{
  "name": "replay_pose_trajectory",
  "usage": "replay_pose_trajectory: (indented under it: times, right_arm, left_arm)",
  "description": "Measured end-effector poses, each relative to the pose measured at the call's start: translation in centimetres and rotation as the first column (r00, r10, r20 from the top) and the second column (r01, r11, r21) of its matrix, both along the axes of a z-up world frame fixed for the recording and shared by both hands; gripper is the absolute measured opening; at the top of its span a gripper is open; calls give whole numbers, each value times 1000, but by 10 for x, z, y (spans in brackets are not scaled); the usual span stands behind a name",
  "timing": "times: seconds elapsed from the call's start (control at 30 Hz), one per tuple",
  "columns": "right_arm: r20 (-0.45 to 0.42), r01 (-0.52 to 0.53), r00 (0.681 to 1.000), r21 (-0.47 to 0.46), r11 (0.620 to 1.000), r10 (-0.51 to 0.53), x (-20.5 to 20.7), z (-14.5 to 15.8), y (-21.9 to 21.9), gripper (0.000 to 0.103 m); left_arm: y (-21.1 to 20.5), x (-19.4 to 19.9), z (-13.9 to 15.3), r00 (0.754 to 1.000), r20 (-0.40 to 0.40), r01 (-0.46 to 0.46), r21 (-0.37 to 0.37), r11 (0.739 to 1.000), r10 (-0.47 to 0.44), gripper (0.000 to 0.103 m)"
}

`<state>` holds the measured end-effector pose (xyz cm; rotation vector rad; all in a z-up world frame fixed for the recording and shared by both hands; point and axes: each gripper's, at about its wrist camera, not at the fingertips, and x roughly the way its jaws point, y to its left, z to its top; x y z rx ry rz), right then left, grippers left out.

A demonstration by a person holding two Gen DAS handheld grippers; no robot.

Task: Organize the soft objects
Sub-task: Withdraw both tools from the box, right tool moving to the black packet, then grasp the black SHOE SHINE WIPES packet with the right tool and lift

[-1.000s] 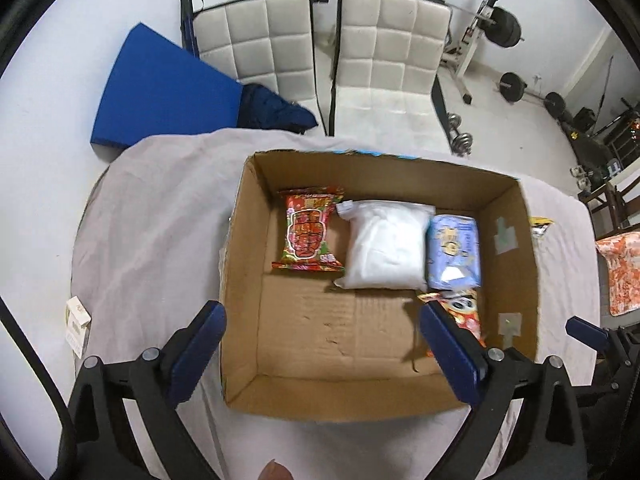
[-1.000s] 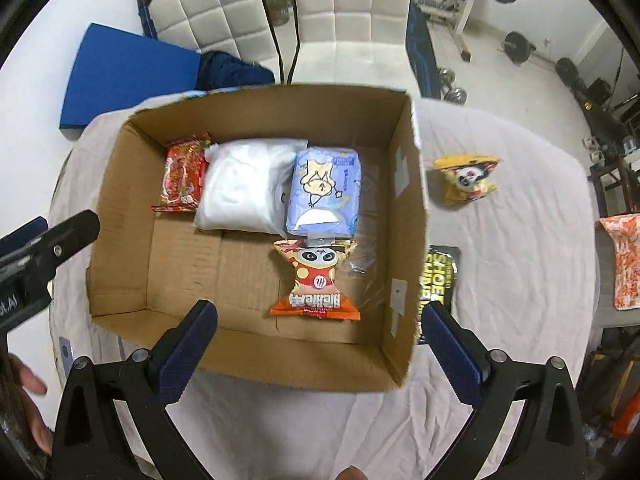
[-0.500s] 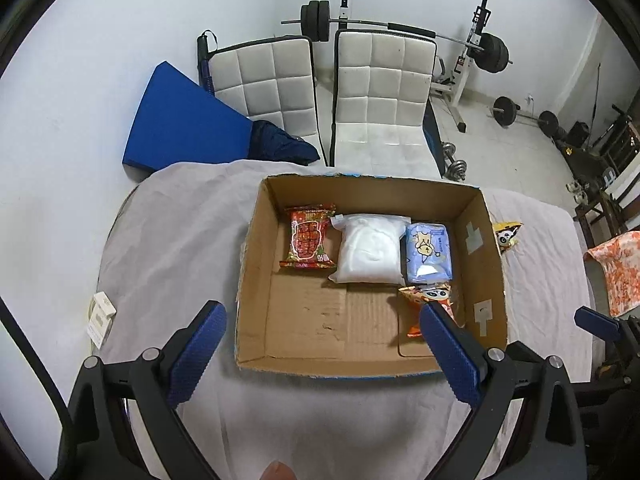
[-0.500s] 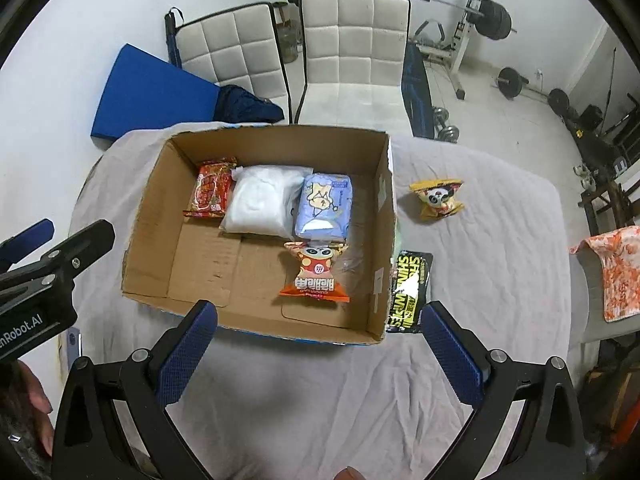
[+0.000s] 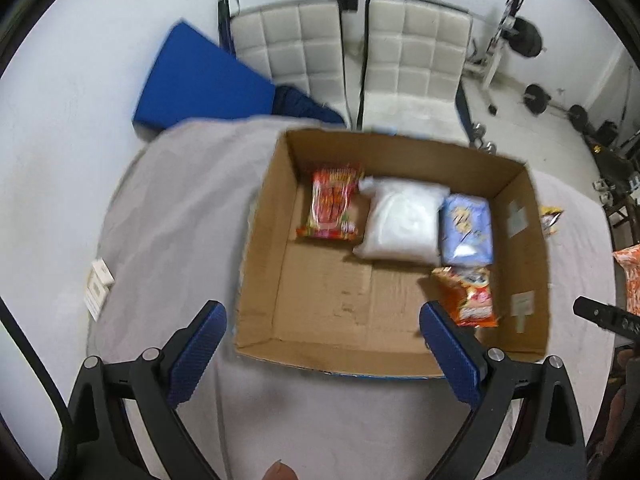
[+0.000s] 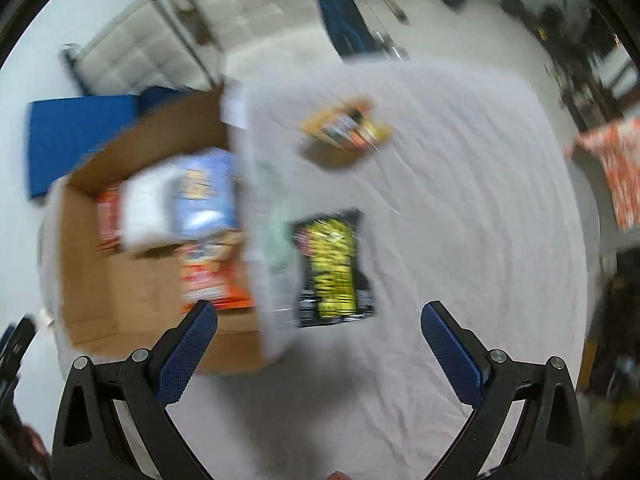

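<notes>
The cardboard box (image 5: pixel 260 264) is taken as the landmark; it rests on the tabletop (image 5: pixel 180 208), which is covered by a grey cloth.

Progress, as judged from the present views:
- Four soft packets are already stowed inside the box. A red snack packet (image 5: pixel 331 204), a white pouch (image 5: pixel 400 222) and a light-blue packet (image 5: pixel 466 230) are laid side by side along the far wall of the box. An orange snack packet (image 5: pixel 468 296) is laid just in front of the light-blue packet, near the right wall of the box.
- Two packets are left outside. A black-and-yellow packet (image 6: pixel 332 268) lies just beside the right wall of the box. A yellow packet (image 6: pixel 346 130) lies farther from the box, to its right and toward the far edge of the tabletop.
- The task is therefore judged to be roughly two-thirds complete.

Tongs:
- The left tongs (image 5: pixel 322 346) are released, with nothing held, and are positioned over the near wall of the box.
- The right tongs (image 6: pixel 318 350) are likewise released and empty. The black-and-yellow packet lies just ahead of them, roughly centred between the fingers; no contact is seen. The right wrist view is heavily blurred, so finer detail cannot be read.
</notes>
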<state>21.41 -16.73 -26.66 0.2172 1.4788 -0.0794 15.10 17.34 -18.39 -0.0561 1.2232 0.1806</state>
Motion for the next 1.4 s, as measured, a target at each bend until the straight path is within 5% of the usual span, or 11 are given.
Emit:
replay_pose_trajectory:
  times: [0.23,0.3,0.53,0.7,0.87,0.93,1.0,1.07,1.17,1.27,1.4]
  right_arm:
    - [-140,98,986,25,995,-93,23,-93,-27,102]
    - [-136,168,979,114,979,-152,26,-105,-38,102]
    - [-152,246,964,211,946,-217,36,-121,-56,101]
    - [-200,295,947,232,927,-252,27,-141,-71,82]
    - [-145,161,980,193,968,-134,27,-142,-50,63]
    - [-138,100,987,112,989,-84,30,-136,-40,59]
    - [-126,51,991,30,998,-47,31,-128,-37,46]
    - [-126,41,991,25,999,-38,28,-125,-42,45]
    - [-153,114,985,256,960,-76,27,-133,-53,49]
    - [-127,154,985,301,941,-120,29,-139,-56,64]
    - [-116,161,984,292,943,-132,31,-151,-61,65]
  left_arm:
    - [-13,9,-50,994,-111,7,5,1000,-7,99]
    - [-18,10,-58,992,-128,12,12,1000,-10,99]
    - [-26,12,-72,985,-172,10,1,1000,-10,99]
    - [-28,13,-73,984,-176,7,4,1000,-6,99]
    - [-33,14,-75,983,-185,15,9,1000,-13,99]
    - [-36,15,-75,982,-186,18,7,1000,-17,99]
    - [-39,15,-74,983,-181,21,3,1000,-20,99]
    - [-42,14,-74,984,-179,22,-9,1000,-23,99]
    - [-45,13,-78,981,-190,23,-15,1000,-25,99]
    - [-46,11,-81,979,-201,23,-11,1000,-25,99]
    - [-44,9,-81,979,-201,21,0,1000,-20,99]
